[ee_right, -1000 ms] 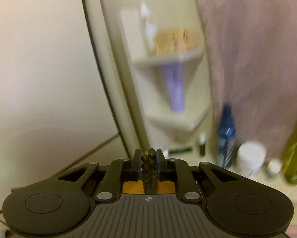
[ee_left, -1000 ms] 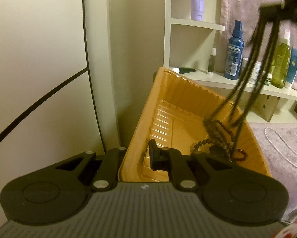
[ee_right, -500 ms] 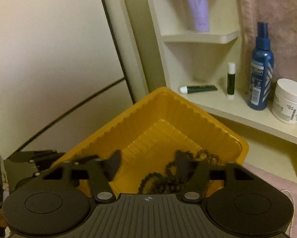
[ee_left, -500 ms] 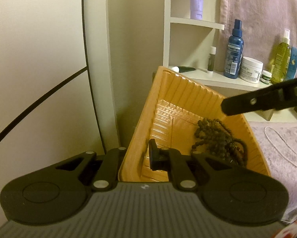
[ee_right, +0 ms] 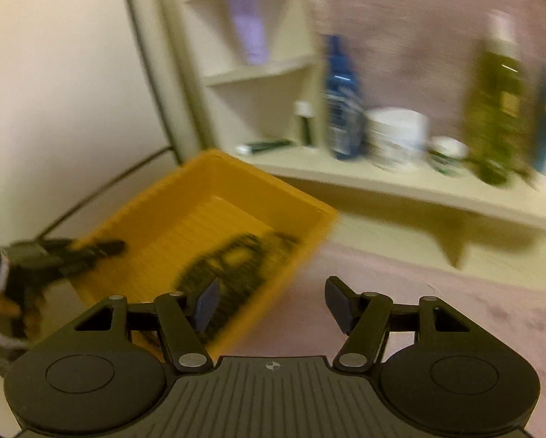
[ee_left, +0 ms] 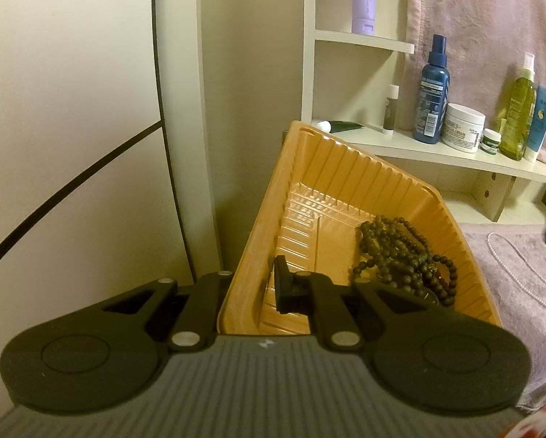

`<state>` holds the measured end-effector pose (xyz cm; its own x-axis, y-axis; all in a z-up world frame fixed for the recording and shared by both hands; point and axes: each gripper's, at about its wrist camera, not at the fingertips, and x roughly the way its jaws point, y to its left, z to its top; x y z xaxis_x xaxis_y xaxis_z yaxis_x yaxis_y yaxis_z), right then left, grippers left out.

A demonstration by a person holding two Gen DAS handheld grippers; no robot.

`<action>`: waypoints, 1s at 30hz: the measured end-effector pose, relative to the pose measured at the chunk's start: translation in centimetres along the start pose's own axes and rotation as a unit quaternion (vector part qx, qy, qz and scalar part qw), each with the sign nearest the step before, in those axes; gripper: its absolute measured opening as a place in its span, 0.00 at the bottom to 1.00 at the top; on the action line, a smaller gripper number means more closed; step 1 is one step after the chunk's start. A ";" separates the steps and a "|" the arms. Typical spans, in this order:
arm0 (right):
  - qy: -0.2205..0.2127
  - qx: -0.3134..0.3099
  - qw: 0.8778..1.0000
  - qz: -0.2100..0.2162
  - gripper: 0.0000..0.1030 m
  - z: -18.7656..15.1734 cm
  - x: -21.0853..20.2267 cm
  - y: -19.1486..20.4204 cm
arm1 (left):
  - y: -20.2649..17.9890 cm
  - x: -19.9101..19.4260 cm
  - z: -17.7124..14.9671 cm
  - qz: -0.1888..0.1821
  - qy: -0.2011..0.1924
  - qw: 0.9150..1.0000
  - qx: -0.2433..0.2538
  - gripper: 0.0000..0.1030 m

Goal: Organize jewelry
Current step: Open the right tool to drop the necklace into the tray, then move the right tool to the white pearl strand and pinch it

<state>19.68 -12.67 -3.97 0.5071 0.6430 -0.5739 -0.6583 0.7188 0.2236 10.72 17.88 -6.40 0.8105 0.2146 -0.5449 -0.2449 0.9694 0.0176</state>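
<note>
Now we see the left tongs (ee_left: pixel 249 284) clamped on the near wall of the orange tray (ee_left: pixel 331 168), one finger inside and the other outside, holding it tilted. Inside it the dark bead necklace (ee_left: pixel 404 255) lies heaped toward four o'clock on the tray floor, against the right wall. Our right tongs (ee_right: pixel 273 304) have just been opening and stand wide apart with nothing between them, above the pink cloth (ee_right: pixel 437 292) just beside the tray's edge at three o'clock. A pearl strand (ee_left: pixel 514 266) rests on that cloth, well apart from the tray. At one o'clock the shelf (ee_left: pixel 455 157) carries bottles and jars
</note>
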 end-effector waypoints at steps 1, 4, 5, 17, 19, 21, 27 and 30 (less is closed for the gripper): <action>0.002 0.007 1.000 -0.013 0.62 -0.6 -0.7 -0.9 | 0.0 0.0 0.0 0.001 0.000 1.000 0.001 0.09; 0.011 0.022 0.999 -0.041 0.62 -2.2 -2.4 -3.2 | -0.1 0.1 0.1 0.002 0.001 1.000 0.000 0.09; 0.017 0.024 0.998 -0.054 0.62 -2.8 -2.9 -4.0 | -0.1 0.1 0.1 0.002 0.001 1.000 0.001 0.09; 0.072 0.015 0.989 -0.131 0.62 -7.0 -3.4 -9.8 | -0.2 0.1 -0.1 0.005 0.003 1.000 0.007 0.09; 0.069 0.006 0.990 -0.126 0.62 -6.7 -2.6 -9.8 | -0.2 0.2 -0.1 0.006 0.003 1.000 0.008 0.09; 0.068 0.000 0.991 -0.119 0.62 -6.4 -1.7 -9.8 | -0.1 0.2 -0.1 0.006 0.003 1.000 0.007 0.09; 0.082 -0.005 0.990 -0.112 0.35 -5.8 1.4 -10.7 | -0.1 0.2 -0.1 0.005 0.005 1.000 0.006 0.09; 0.079 -0.016 0.990 -0.115 0.28 -5.7 2.0 -10.8 | -0.1 0.2 -0.1 0.006 0.005 1.000 0.008 0.09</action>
<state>24.65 -20.59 -12.02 0.5539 0.4125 -0.7232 -0.5546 0.8306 0.0489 10.85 17.81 -6.60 0.8025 0.2243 -0.5529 -0.2454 0.9687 0.0368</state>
